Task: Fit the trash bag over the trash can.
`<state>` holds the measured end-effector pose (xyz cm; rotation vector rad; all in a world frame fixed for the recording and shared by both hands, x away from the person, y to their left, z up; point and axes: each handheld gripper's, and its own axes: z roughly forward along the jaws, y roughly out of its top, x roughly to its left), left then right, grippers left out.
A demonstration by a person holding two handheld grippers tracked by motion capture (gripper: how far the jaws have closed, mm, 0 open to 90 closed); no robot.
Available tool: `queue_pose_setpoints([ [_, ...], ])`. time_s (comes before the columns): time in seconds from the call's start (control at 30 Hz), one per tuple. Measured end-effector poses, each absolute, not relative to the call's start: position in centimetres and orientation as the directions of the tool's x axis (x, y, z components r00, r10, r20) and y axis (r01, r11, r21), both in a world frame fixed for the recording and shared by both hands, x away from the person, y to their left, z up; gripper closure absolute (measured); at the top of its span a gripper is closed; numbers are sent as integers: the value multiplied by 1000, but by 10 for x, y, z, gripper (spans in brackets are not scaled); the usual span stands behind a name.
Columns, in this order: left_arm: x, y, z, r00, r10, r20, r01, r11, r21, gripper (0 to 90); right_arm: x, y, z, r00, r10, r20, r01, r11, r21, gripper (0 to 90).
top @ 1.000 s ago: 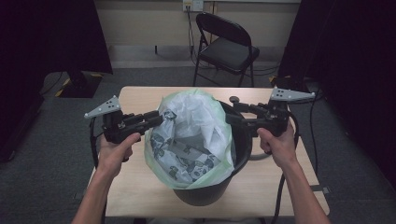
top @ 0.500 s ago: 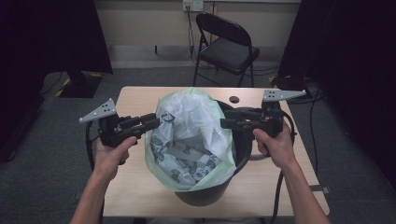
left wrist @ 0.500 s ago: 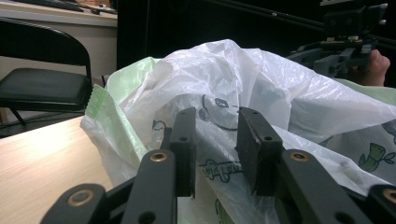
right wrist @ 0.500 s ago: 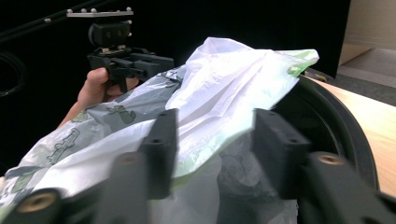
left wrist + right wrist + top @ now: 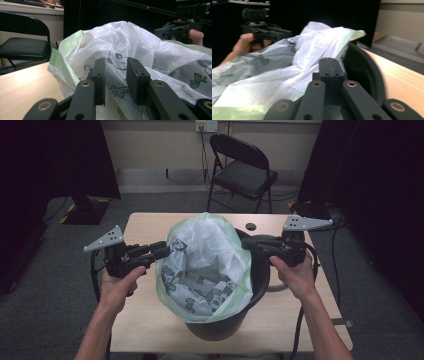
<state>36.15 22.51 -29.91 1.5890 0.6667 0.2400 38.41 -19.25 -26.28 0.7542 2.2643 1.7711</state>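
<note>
A black bin stands on the wooden table, lined with a white and pale green plastic bag with printed figures. My left gripper is at the bag's left edge. Its jaws stand apart, with bag film in and beyond the gap and no pad pressing on it. My right gripper is at the bag's right edge over the bin's rim. Its jaws have just been closing and are now together, pinching the bag's edge. A hand holds each gripper.
A black folding chair stands behind the table, under a wall socket with cables. A small dark round thing lies on the table behind the bin. Grey carpet surrounds the table. Bare tabletop shows left and right of the bin.
The right gripper's jaws have gone from wide apart to closed at the bag's right edge. The left gripper has kept its place and its gap.
</note>
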Motion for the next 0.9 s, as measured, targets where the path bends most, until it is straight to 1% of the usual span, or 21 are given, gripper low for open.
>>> queue_pose_setpoints([
  [0.17,361,227,-299,800,554,-229,271,8,963,676,389,-205,-269,-802,576,158,298,156,942,900],
  [0.3,361,227,-299,798,558,-228,272,3,962,637,392,-216,-275,-772,612,173,311,127,942,900],
  [0.4,362,227,-300,798,555,-234,274,11,962,627,392,-223,-276,-759,626,179,315,113,942,900],
  [0.43,362,226,-300,799,554,-234,274,10,962,628,391,-225,-276,-744,647,167,313,117,943,900],
  [0.53,362,226,-300,805,546,-231,272,6,962,634,391,-230,-281,-734,657,169,331,129,935,900],
  [0.63,362,225,-301,810,537,-235,272,11,962,659,393,-233,-290,-728,659,188,353,126,927,900],
  [0.77,361,226,-302,815,531,-233,268,12,963,675,397,-232,-308,-718,667,196,388,150,909,900],
  [0.87,360,226,-302,818,526,-234,267,12,963,679,403,-229,-330,-712,672,206,429,183,884,900],
  [0.9,360,226,-302,818,526,-234,267,12,963,677,403,-229,-330,-712,672,206,429,183,884,900],
])
